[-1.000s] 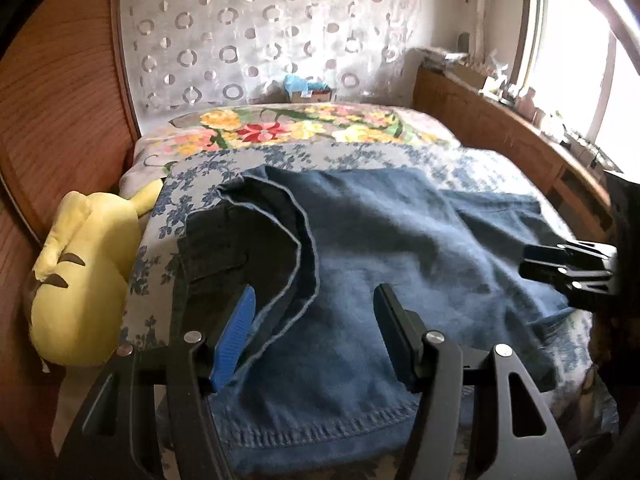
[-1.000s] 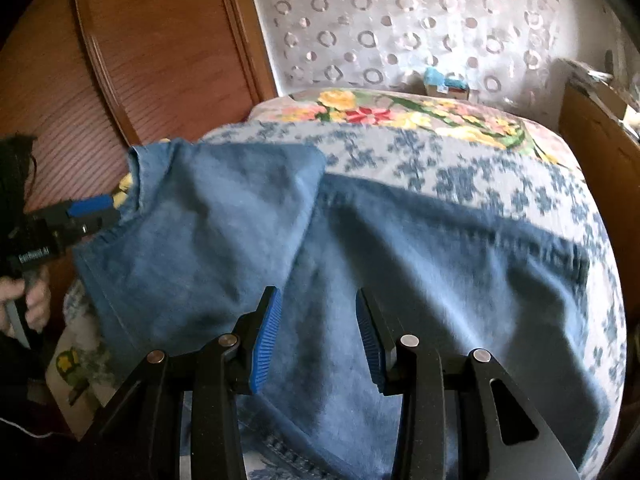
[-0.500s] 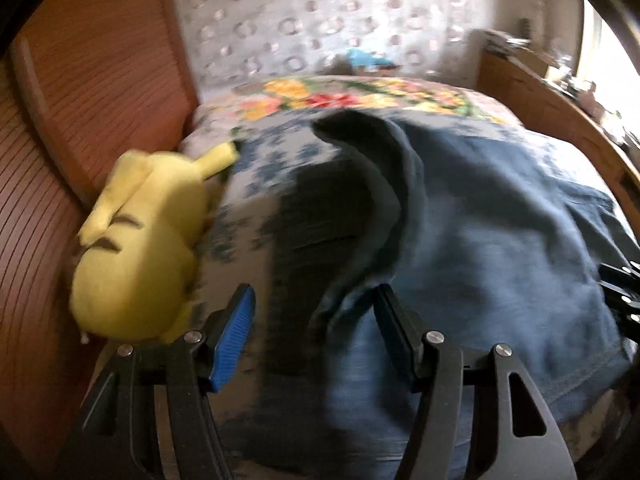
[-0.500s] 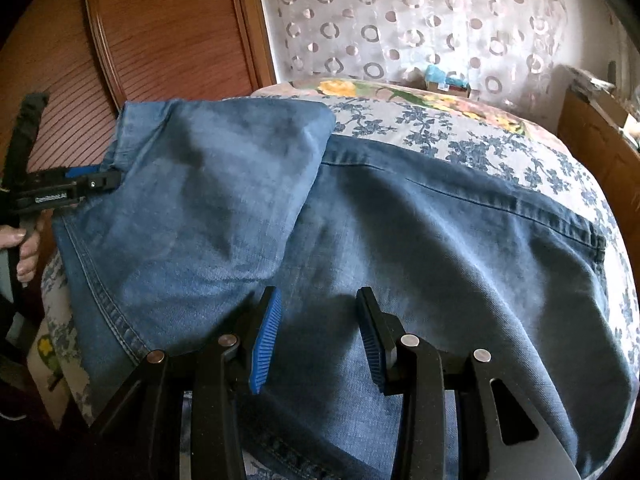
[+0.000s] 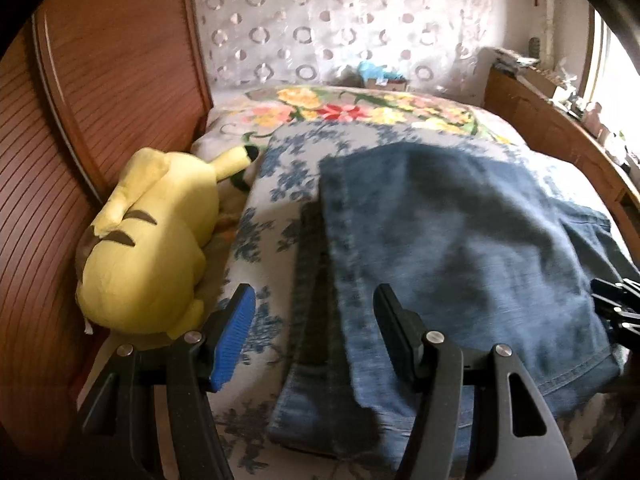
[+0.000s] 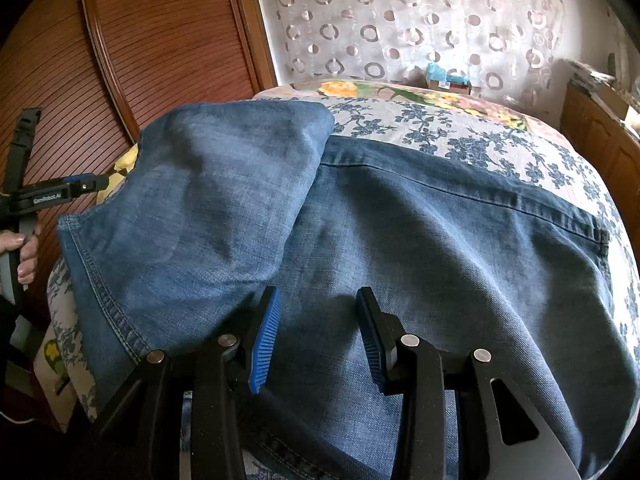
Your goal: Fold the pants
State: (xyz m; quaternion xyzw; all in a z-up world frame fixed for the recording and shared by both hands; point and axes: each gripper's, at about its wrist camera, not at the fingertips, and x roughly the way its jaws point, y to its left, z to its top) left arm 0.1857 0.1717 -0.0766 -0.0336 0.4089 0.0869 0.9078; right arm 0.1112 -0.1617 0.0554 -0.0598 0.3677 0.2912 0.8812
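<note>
Blue jeans (image 5: 460,240) lie on the bed, one part folded over the rest; the folded flap (image 6: 208,208) shows at left in the right wrist view. My left gripper (image 5: 314,332) is open and empty, just above the jeans' left edge. It also shows in the right wrist view (image 6: 86,186) at the far left, beside the flap's corner. My right gripper (image 6: 316,336) is open and empty, low over the jeans' near part. Its tips show at the right edge of the left wrist view (image 5: 616,300).
A yellow plush toy (image 5: 148,240) lies between the bed's left side and a wooden ribbed panel (image 5: 100,80). The bed has a blue-flowered cover (image 6: 460,136). A wooden ledge (image 5: 560,120) with clutter runs along the right. A patterned curtain (image 6: 400,20) hangs behind.
The left gripper swung left and back; the raised jeans edge it stood by now lies flat as a folded flap. The right gripper stayed nearly still.
</note>
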